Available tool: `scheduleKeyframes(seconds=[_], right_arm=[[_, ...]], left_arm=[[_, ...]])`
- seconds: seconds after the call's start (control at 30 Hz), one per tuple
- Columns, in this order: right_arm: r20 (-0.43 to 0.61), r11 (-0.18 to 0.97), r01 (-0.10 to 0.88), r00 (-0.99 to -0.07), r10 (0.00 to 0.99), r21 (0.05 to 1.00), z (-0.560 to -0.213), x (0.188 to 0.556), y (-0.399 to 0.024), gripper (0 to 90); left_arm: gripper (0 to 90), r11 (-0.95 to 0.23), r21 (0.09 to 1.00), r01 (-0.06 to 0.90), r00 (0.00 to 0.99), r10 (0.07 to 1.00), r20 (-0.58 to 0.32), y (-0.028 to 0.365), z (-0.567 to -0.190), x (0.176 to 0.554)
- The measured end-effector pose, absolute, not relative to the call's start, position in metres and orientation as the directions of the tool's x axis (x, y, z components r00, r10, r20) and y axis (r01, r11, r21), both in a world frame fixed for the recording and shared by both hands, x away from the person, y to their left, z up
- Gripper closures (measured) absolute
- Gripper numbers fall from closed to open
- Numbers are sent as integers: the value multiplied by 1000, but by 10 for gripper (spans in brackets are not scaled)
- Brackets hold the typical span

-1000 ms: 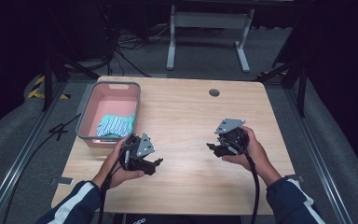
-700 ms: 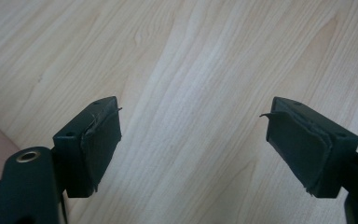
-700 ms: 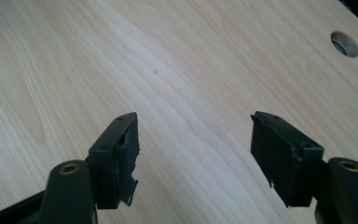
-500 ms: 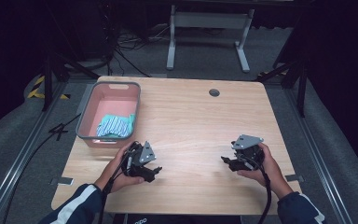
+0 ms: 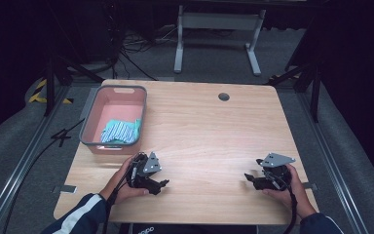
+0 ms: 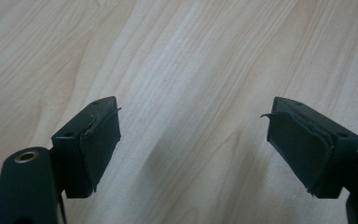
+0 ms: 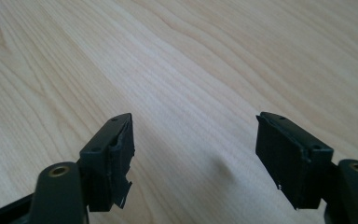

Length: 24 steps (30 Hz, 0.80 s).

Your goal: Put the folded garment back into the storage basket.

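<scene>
Both grippers sit low over the wooden table [image 5: 199,126], each held in 1 hand. In the high view the left gripper [image 5: 160,184] lies at about 7 o'clock on the tabletop, its black body wrapped by the left hand [image 5: 121,185], with a grey 3-cornered plate on top. Its own view shows the 2 black jaws spread wide with nothing between them, only pale wood grain; the pads [image 6: 103,140] are dark, rubbery and frayed at the edges, a loose flap curling off the far one. A brass-coloured ring sits in the jaw arm at 8 o'clock in that view.

At about 5 o'clock on the table the right gripper [image 5: 249,176] is held by the right hand [image 5: 287,187], also topped by a grey 3-cornered plate, with a black cable trailing toward the table's near edge. Its jaws likewise stand well apart and hold nothing; the pad at 7 o'clock looks torn, with a ragged corner hanging down.

Farther out, at 10 o'clock, a rectangular pink plastic basket [image 5: 93,111] with a grey rim rests on the table near its left edge. Inside its near end lies a crumpled cloth [image 5: 119,130], teal and white, seemingly striped, though the pattern is too small to be sure. A small dark round hole [image 5: 223,96] marks the tabletop at 12 o'clock. Beyond the table stand grey carpet, black cables and a grey metal frame [image 5: 216,29].
</scene>
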State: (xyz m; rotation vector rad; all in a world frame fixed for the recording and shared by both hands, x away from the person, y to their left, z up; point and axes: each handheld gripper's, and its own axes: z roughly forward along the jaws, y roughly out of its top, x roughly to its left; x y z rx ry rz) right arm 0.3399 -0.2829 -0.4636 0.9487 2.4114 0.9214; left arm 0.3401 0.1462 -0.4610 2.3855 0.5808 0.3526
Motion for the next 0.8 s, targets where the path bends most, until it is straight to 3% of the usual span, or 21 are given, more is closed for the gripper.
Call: scheduleKeyframes(seconds=[0.3,0.37,0.8], right_arm=[[-48,487,494,-664,746,720,-481,333,-298,240],[-31,463,497,-656,754,734,-484,333,-301,212],[5,432,519,-644,765,738,-486,335,-305,181]], left_arm=[[162,-690,643,333,886,463,38,145,-476,335],[159,-645,664,378,871,490,-20,147,-480,336],[128,-626,686,371,867,498,-15,147,-483,335]])
